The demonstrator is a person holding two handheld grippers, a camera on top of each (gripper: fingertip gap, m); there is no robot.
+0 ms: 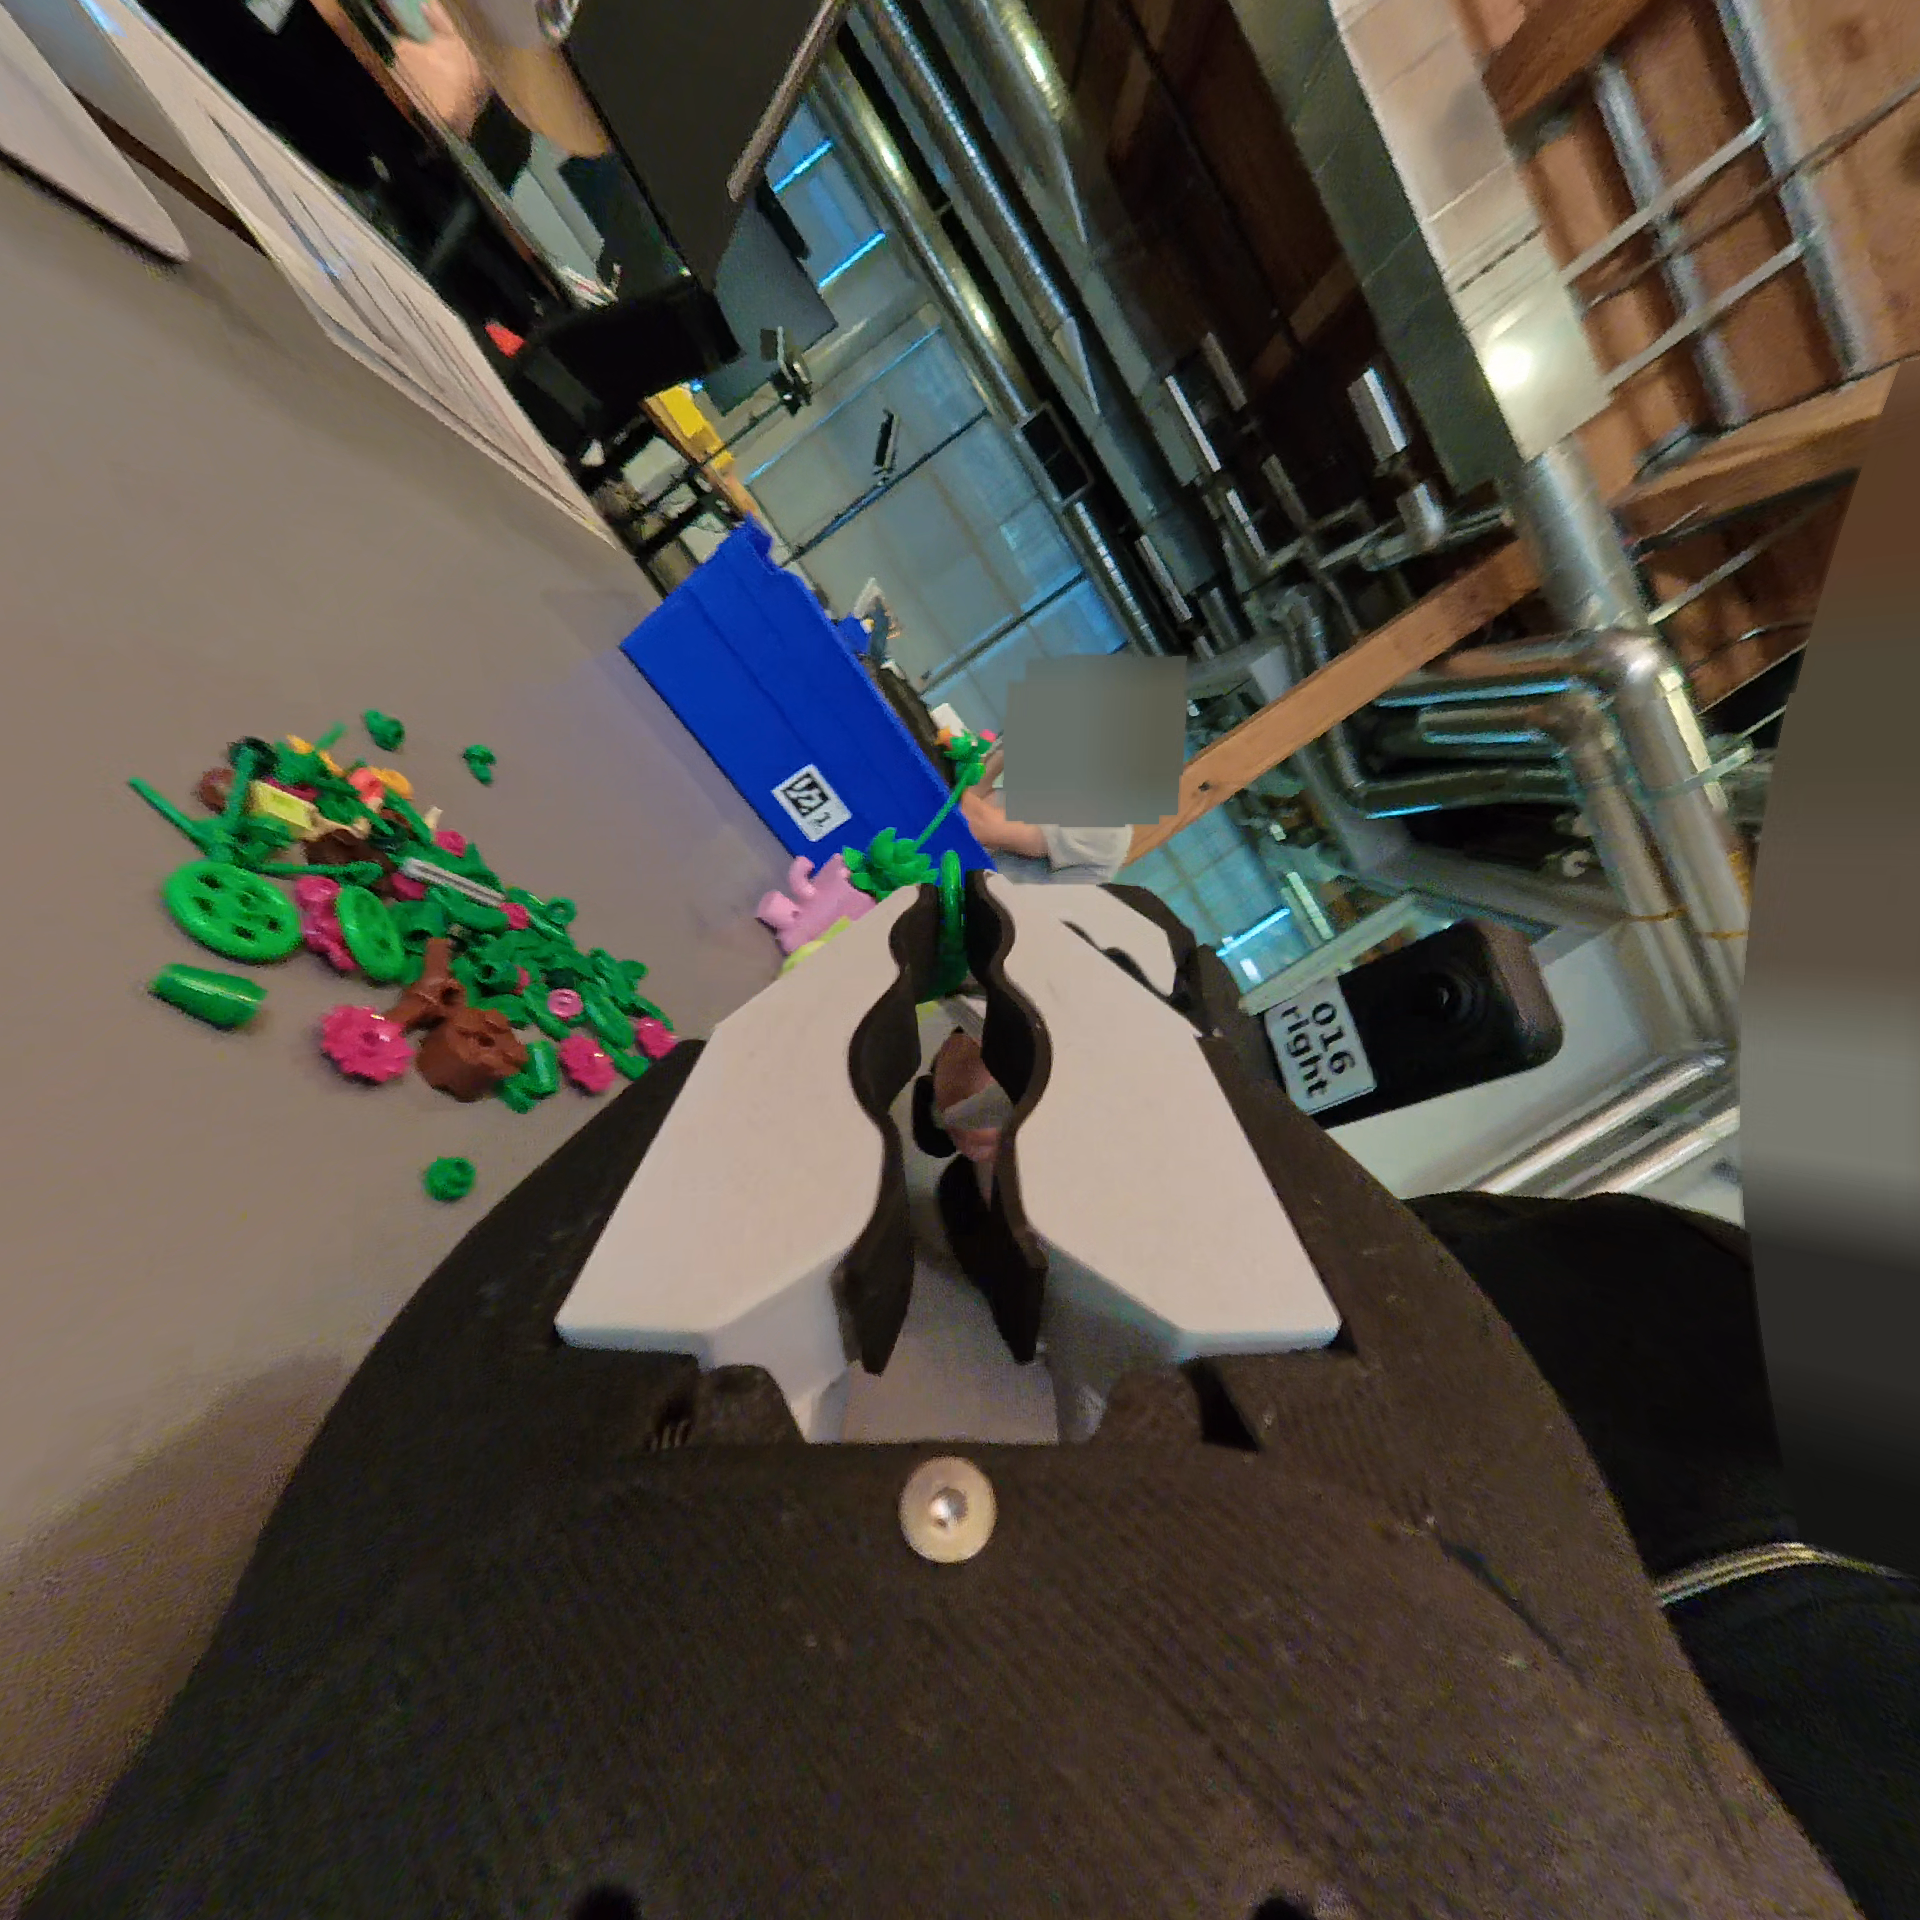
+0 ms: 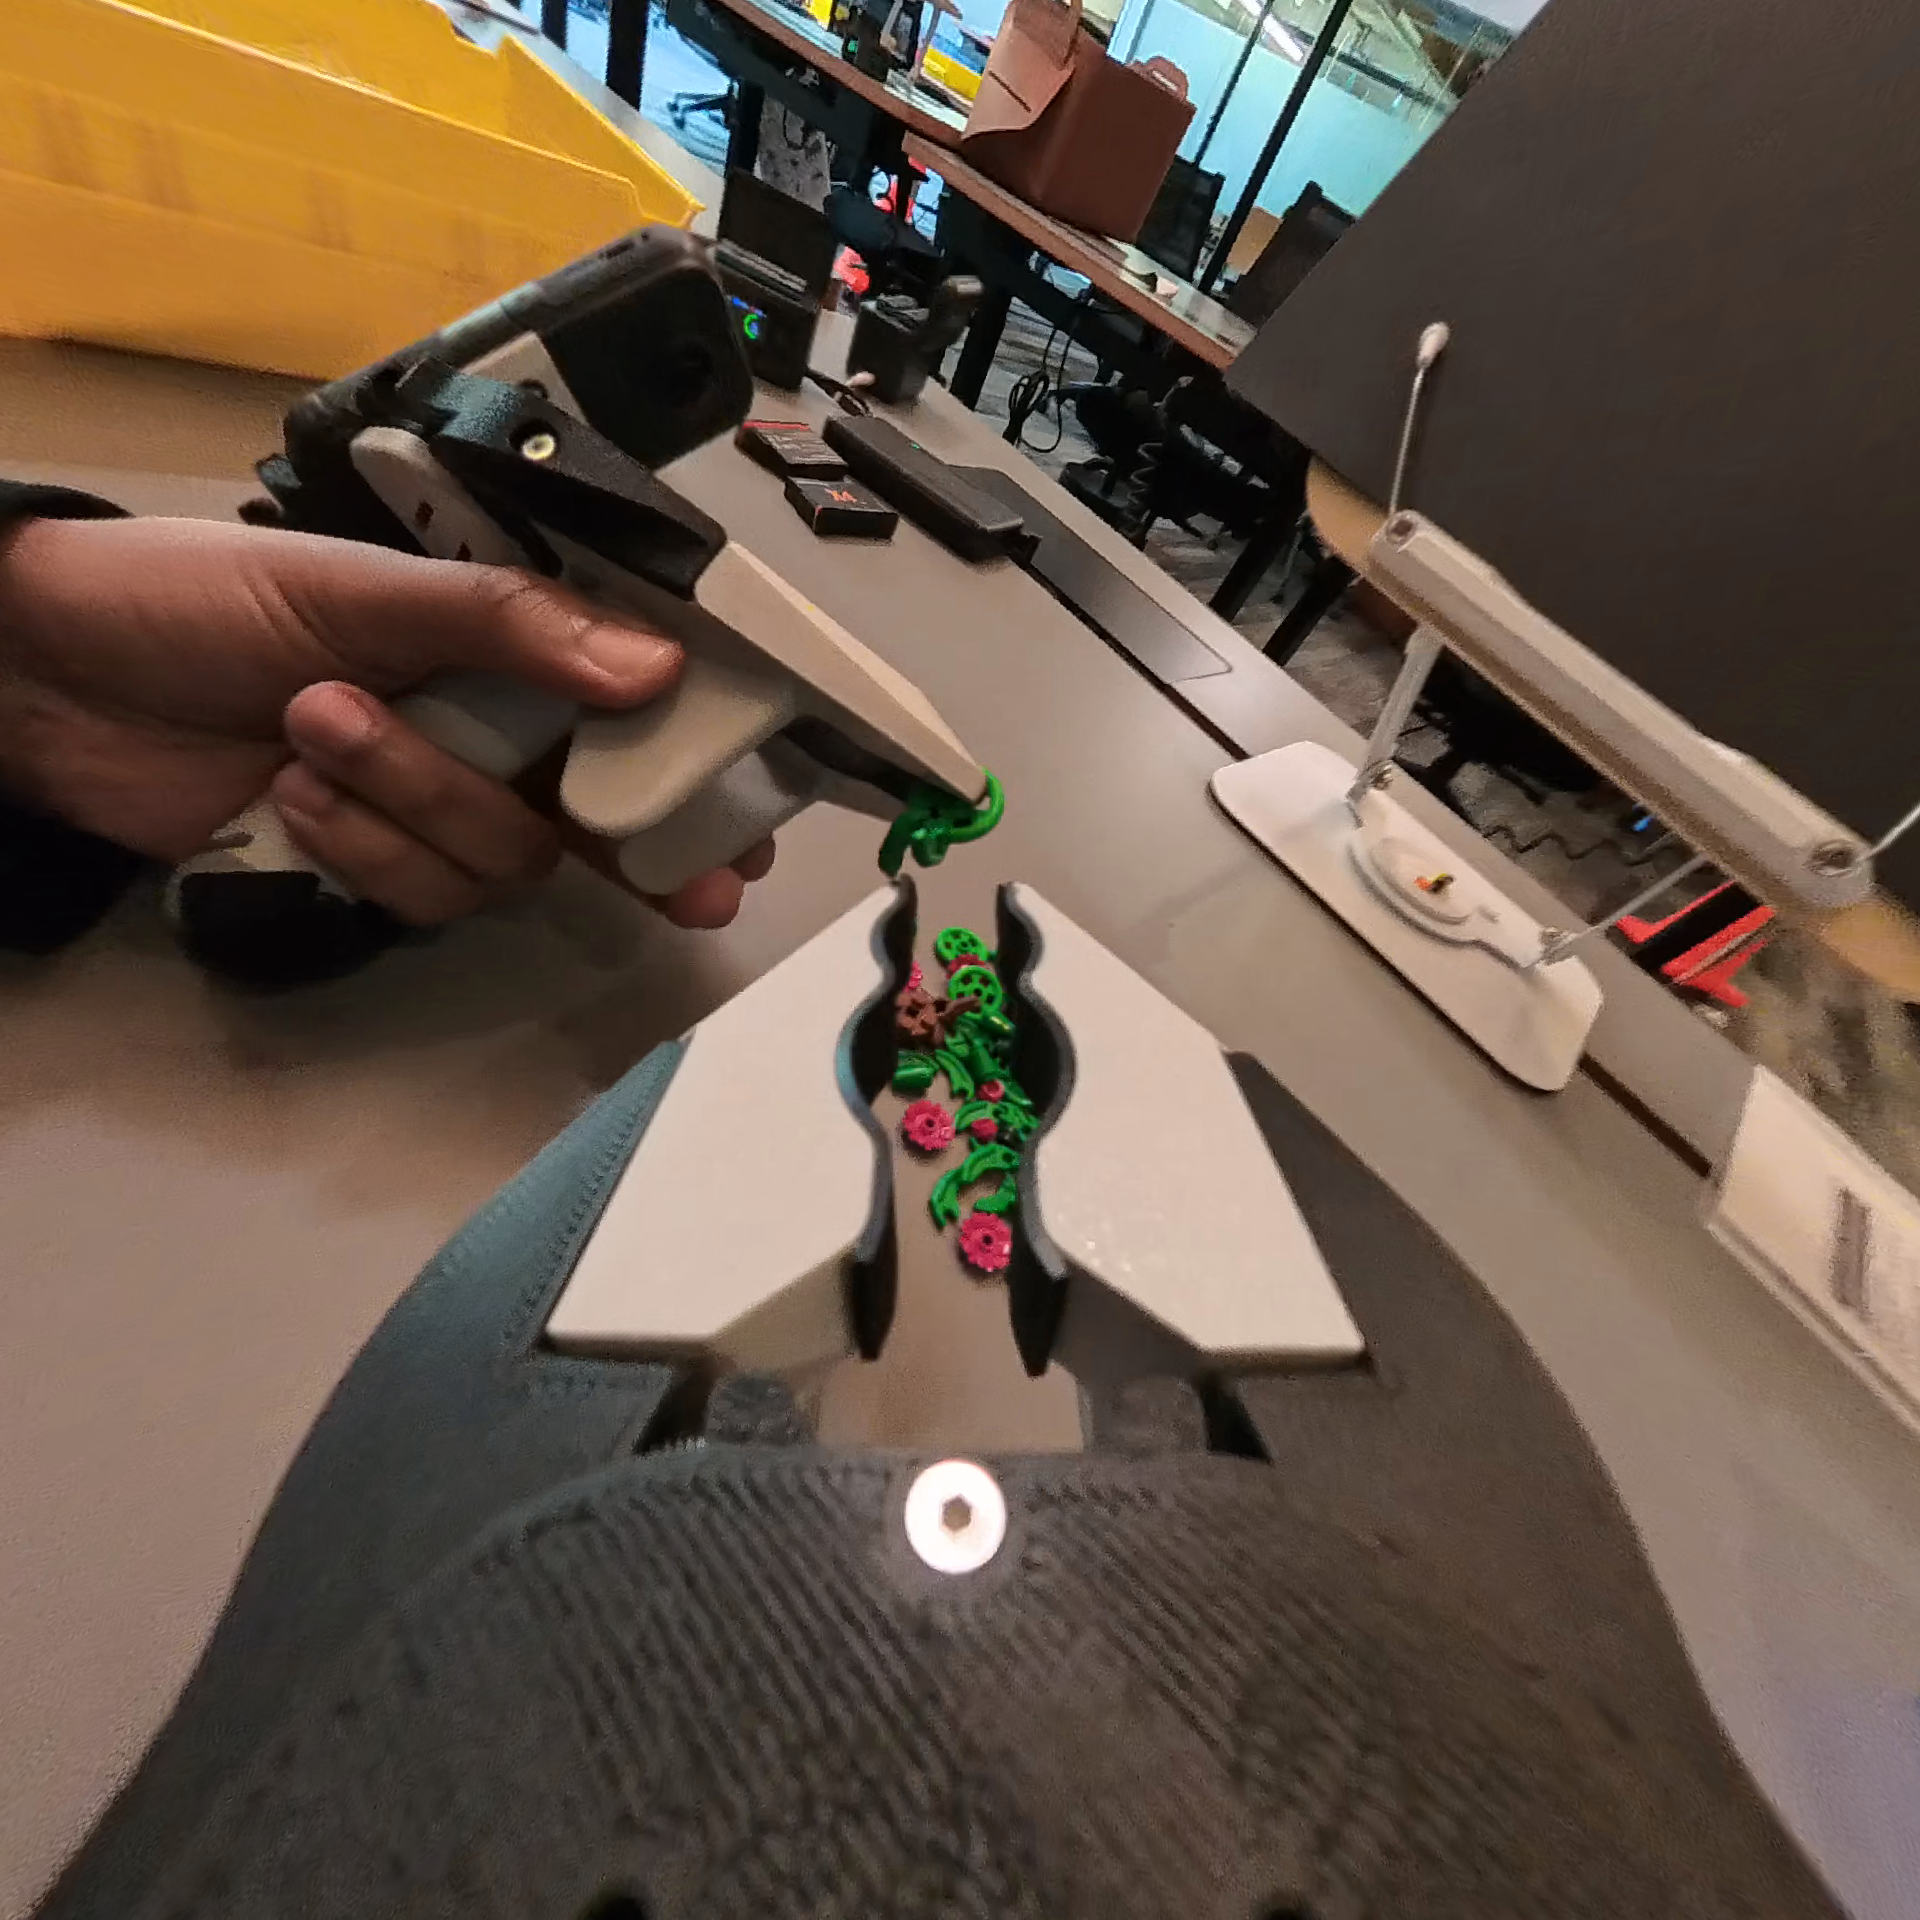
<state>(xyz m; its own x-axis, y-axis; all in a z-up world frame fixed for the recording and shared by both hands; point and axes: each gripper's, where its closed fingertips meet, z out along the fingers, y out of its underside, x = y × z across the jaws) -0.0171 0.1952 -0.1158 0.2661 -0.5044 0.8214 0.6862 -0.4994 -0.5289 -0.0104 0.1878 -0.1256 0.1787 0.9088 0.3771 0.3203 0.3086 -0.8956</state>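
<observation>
My left gripper [image 1: 948, 896] is shut on a green plastic vine piece [image 1: 940, 925] with leaves; it is pinched at the fingertips and held above the grey table [image 1: 260, 540]. In the right wrist view a hand holds the left gripper [image 2: 961, 795], and the green vine piece [image 2: 940, 826] hangs from its tip. My right gripper [image 2: 956, 896] is open and empty, its tips just below that piece. A pile of green, pink and brown toy pieces [image 1: 395, 914] lies on the table; it also shows between the right fingers [image 2: 971, 1081].
A blue bin [image 1: 790, 717] and a pink toy piece [image 1: 810, 904] sit beyond the left fingertips. The right gripper's camera [image 1: 1455, 1008] is close on the right. Yellow bins [image 2: 260, 177], black devices [image 2: 894, 488] and a white lamp base [image 2: 1403, 904] stand around. My left and right fingertips are right by each other.
</observation>
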